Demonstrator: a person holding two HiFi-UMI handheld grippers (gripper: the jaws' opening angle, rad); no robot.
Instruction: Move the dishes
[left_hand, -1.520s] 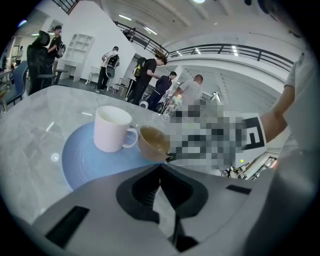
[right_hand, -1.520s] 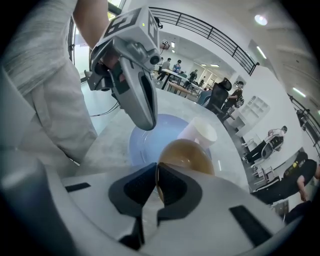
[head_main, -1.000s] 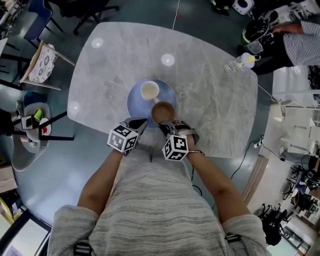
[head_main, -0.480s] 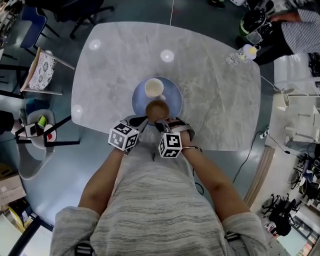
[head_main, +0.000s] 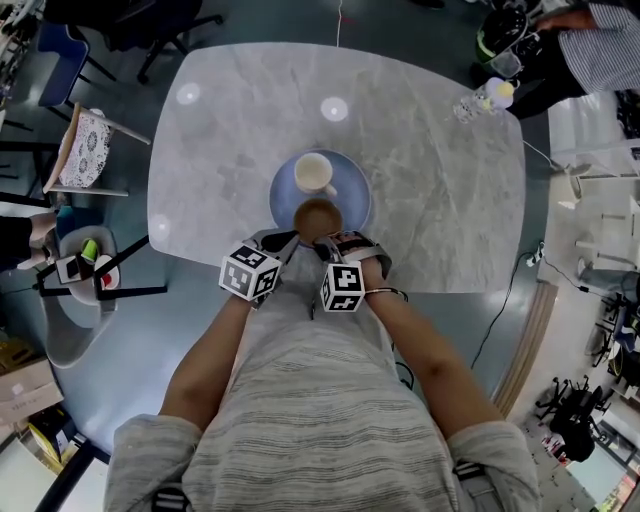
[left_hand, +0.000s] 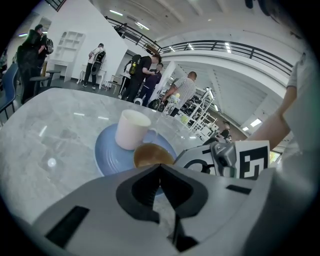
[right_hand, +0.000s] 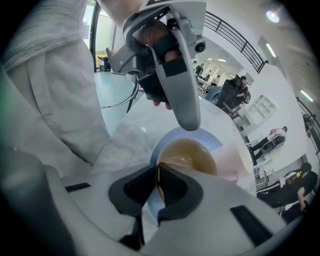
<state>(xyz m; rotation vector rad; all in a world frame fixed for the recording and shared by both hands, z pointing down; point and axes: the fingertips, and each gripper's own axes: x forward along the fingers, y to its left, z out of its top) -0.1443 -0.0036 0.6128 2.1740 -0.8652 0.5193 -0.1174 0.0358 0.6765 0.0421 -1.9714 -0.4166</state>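
Big open hall, bright overhead lighting.
We see a grey marble table (head_main: 430, 200) on a teal floor (head_main: 120, 370), a cushioned chair (head_main: 84, 137) beside it, white shelves (left_hand: 68, 41) and a balcony railing (left_hand: 235, 47) overhead.

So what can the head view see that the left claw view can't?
Only the head view: the whole table from above, edge to edge, and the marker cube on the left claw.
Only the left claw view: the balcony railing, the ceiling lights and a white shelf far off.
Both: the blue plate with the white cup and the brown bowl on it, and the cube on the right claw.
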